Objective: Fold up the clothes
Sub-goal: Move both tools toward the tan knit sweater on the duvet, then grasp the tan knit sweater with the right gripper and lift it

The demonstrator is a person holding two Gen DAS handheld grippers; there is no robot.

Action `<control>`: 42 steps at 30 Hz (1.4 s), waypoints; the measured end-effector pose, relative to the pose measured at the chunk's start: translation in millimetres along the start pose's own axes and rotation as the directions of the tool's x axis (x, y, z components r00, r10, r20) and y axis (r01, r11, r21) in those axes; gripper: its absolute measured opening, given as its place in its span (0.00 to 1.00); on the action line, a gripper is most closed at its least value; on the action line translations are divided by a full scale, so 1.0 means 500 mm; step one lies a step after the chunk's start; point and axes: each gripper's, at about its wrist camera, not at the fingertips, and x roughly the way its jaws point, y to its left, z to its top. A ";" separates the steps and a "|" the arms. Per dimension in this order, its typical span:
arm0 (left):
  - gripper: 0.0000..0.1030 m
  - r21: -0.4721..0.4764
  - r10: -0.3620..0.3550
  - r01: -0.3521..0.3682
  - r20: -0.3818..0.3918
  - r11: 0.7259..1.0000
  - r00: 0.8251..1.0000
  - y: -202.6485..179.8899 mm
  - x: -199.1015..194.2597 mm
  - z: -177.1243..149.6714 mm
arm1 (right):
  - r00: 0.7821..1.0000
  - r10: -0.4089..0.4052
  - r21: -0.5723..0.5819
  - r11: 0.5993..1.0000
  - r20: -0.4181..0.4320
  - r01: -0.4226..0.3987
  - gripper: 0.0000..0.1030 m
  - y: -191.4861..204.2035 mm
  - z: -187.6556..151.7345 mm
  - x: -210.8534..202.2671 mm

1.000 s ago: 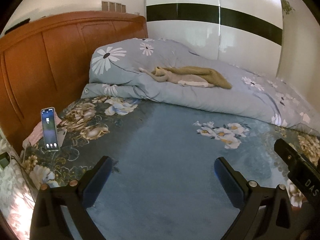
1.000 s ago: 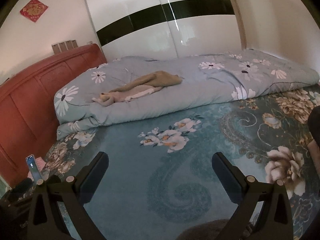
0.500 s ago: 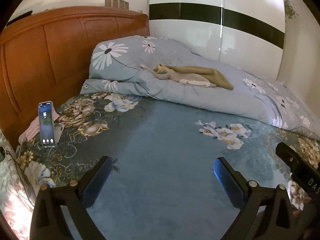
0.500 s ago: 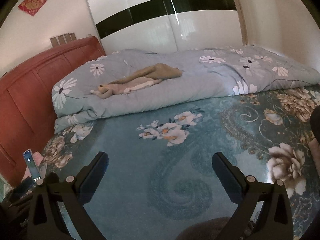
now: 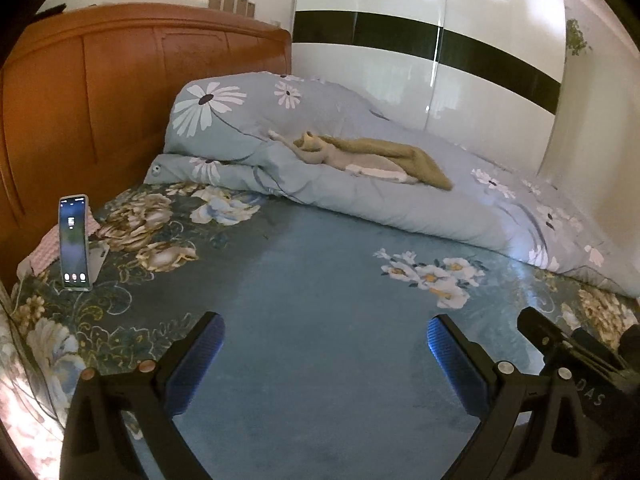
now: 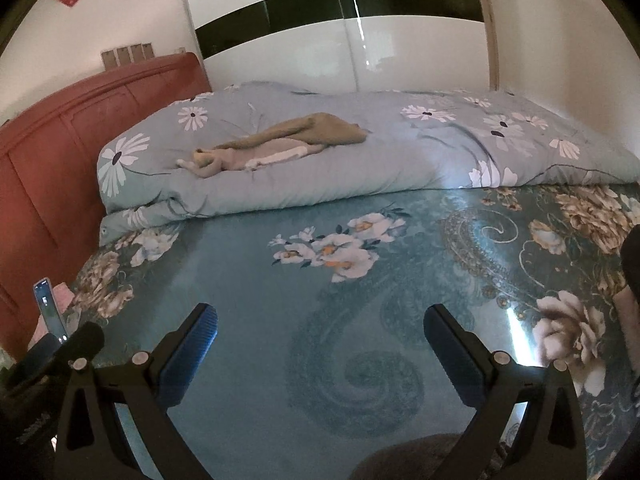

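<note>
Both claws, left claw (image 5: 323, 334) and right claw (image 6: 320, 326), gape wide, empty, above the bed (image 5: 320, 280); tan garment (image 5: 376, 154) lies crumpled on the quilt (image 5: 400, 200)

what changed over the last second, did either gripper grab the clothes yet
No grab yet. Both grippers moved a little nearer the bed and quilt: the tan garment on the folded quilt sits lower and larger in both views, and the phone drifted right in the left view. The left gripper and right gripper stay wide open and empty. The garment, quilt and phone lie where they were.
</note>
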 end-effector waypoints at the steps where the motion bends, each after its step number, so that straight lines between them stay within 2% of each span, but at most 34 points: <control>1: 1.00 0.000 -0.001 0.001 0.002 1.000 1.000 0.000 -0.003 -0.001 | 1.000 -0.001 -0.002 1.000 0.002 0.001 1.00 0.001 -0.001 -0.002; 9: 1.00 -0.019 -0.014 0.014 0.000 1.000 1.000 0.008 -0.003 -0.002 | 1.000 -0.011 -0.012 1.000 -0.009 0.011 1.00 0.007 -0.003 0.000; 13: 1.00 -0.036 -0.026 0.025 -0.016 0.999 1.000 0.016 0.013 -0.006 | 0.999 -0.015 -0.014 1.000 -0.042 0.015 1.00 0.010 -0.005 0.014; 15: 1.00 -0.071 -0.050 0.047 -0.049 0.996 0.998 0.027 0.030 -0.007 | 0.997 0.000 0.002 1.000 -0.073 0.000 1.00 0.006 -0.004 0.023; 19: 1.00 -0.189 -0.121 0.107 -0.067 0.976 0.990 0.065 0.060 0.005 | 0.990 0.036 0.021 0.999 -0.139 -0.034 1.00 0.002 0.008 0.057; 23: 1.00 -0.243 -0.130 0.119 -0.031 0.963 0.991 0.097 0.091 0.031 | 0.992 0.006 -0.104 0.994 -0.128 -0.020 1.00 0.033 0.063 0.113; 26: 1.00 -0.266 -0.137 0.125 -0.025 0.956 0.990 0.124 0.136 0.043 | 0.993 0.034 -0.155 0.987 -0.114 -0.051 1.00 0.061 0.123 0.169; 28: 1.00 -0.286 -0.147 0.129 -0.044 0.950 0.988 0.143 0.173 0.050 | 0.987 0.066 -0.175 0.980 -0.147 -0.091 1.00 0.082 0.160 0.221; 33: 1.00 -0.225 -0.062 0.043 -0.080 0.973 0.995 0.168 0.261 0.066 | 0.975 0.087 -0.254 0.957 -0.205 -0.139 1.00 0.163 0.239 0.356; 36: 1.00 -0.156 0.018 -0.029 -0.072 0.987 0.997 0.176 0.300 0.074 | 0.971 0.094 -0.307 0.938 -0.220 -0.161 1.00 0.223 0.285 0.432; 38: 1.00 -0.118 0.059 -0.067 -0.066 0.991 0.996 0.184 0.326 0.080 | 0.969 0.078 -0.313 0.938 -0.232 -0.151 1.00 0.262 0.319 0.490; 42: 1.00 -0.088 0.101 -0.107 -0.065 0.990 0.993 0.203 0.372 0.087 | 0.968 0.104 -0.306 0.936 -0.231 -0.173 1.00 0.335 0.386 0.590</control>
